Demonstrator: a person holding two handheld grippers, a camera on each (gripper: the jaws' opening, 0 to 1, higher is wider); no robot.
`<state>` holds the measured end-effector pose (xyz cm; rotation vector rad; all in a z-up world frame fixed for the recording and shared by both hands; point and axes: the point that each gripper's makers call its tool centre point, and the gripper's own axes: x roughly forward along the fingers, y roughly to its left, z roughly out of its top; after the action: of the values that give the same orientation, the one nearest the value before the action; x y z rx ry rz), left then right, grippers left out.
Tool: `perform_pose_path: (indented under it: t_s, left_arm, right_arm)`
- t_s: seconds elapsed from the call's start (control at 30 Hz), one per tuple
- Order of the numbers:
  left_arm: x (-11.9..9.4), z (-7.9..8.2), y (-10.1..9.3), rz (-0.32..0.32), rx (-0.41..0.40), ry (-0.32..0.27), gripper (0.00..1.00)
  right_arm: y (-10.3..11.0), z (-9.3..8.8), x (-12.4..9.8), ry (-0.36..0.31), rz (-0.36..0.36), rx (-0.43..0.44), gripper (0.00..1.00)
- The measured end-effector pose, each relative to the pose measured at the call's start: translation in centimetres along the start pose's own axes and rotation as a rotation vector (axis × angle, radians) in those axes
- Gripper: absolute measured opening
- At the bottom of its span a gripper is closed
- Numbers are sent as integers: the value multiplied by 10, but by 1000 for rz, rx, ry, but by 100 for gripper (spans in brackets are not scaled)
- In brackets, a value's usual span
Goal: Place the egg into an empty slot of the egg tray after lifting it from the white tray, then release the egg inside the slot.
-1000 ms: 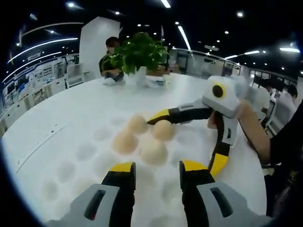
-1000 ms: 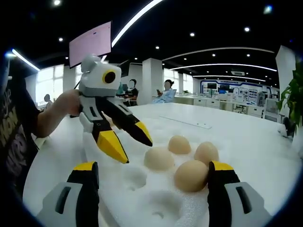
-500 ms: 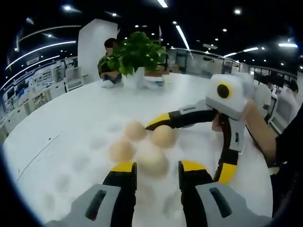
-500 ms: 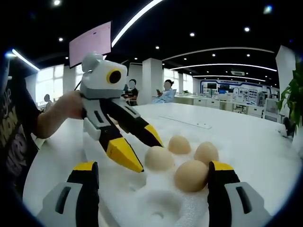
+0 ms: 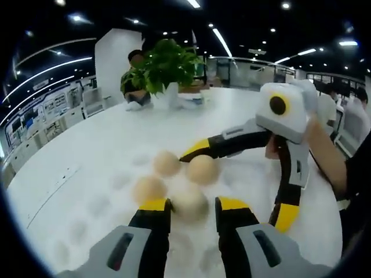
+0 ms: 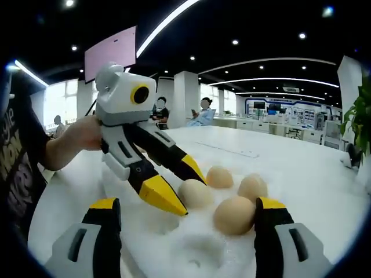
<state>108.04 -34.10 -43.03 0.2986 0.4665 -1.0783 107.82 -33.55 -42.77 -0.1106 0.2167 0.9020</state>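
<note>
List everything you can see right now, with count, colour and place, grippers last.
eggs: four, tan, clustered in dimples of the tray
white tray: one, white, dimpled, on the table
table: one, white, large and round-edged
potted plant: one, green, at the table's far side
people: a few, seated in the background
left hand-held gripper: yellow-tipped jaws open either side of the nearest egg
right hand-held gripper: yellow-tipped jaws wide open, one egg beside its right jaw

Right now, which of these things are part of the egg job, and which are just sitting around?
Part of the job:
- four eggs, one between the open jaws of the left gripper
- white tray with hollows
- right gripper, open beside another egg

Just sitting around:
- potted plant
- round white table
- people at far desks
</note>
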Motion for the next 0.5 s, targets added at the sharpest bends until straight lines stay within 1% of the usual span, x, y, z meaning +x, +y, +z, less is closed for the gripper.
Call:
perform_pose_path:
  t_s: [0.07,0.2,0.23,0.37,0.5]
  left_arm:
    - [0,0,0,-1,-10,-1,30]
    - [3,2,3,3,-43,-14,26]
    - [4,3,4,-7,-56,-16,26]
    - [5,3,0,0,-25,-9,26]
    - [7,4,2,4,-17,-3,27]
  right_arm:
    - [0,0,0,0,0,0,100]
    - [0,0,-1,0,0,0,100]
    - [0,-1,-2,0,-1,0,100]
    - [1,-1,-2,1,-1,0,100]
    - [1,-1,-3,1,-2,1,100]
